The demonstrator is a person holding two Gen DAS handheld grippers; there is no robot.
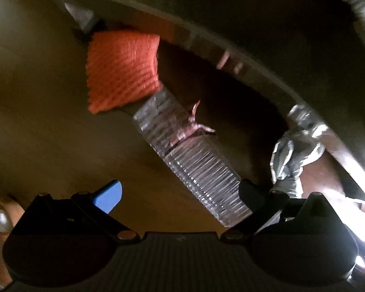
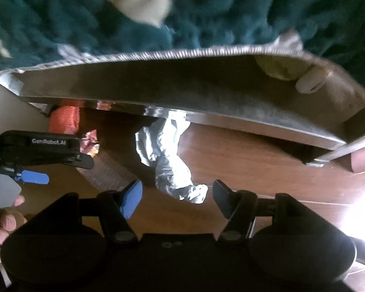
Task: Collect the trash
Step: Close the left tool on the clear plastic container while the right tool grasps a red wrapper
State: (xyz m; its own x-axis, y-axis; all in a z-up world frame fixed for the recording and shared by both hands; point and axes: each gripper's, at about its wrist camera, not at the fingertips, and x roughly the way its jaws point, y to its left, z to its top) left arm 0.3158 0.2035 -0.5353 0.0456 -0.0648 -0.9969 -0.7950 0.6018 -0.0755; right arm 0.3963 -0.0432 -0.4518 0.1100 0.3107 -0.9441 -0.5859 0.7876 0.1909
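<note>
A clear ribbed plastic bottle (image 1: 197, 163) lies on the brown floor under a bed edge, its far end beside an orange mesh piece (image 1: 121, 70). A pink wrapper scrap (image 1: 197, 126) clings to the bottle. My left gripper (image 1: 180, 194) is open, its right finger touching the bottle's near end. A crumpled silver foil wrapper (image 2: 168, 155) lies on the floor; it also shows in the left wrist view (image 1: 289, 160). My right gripper (image 2: 177, 197) is open, with the foil's near end between its fingers. The left gripper (image 2: 51, 155) shows at the left of the right wrist view.
A low bed frame edge (image 2: 182, 97) with a teal blanket (image 2: 231, 12) hangs over the floor. The orange mesh (image 2: 65, 119) and a colourful wrapper (image 2: 90, 141) lie under it. A wooden leg (image 2: 360, 160) stands at right. Bright glare falls at the right (image 2: 362, 216).
</note>
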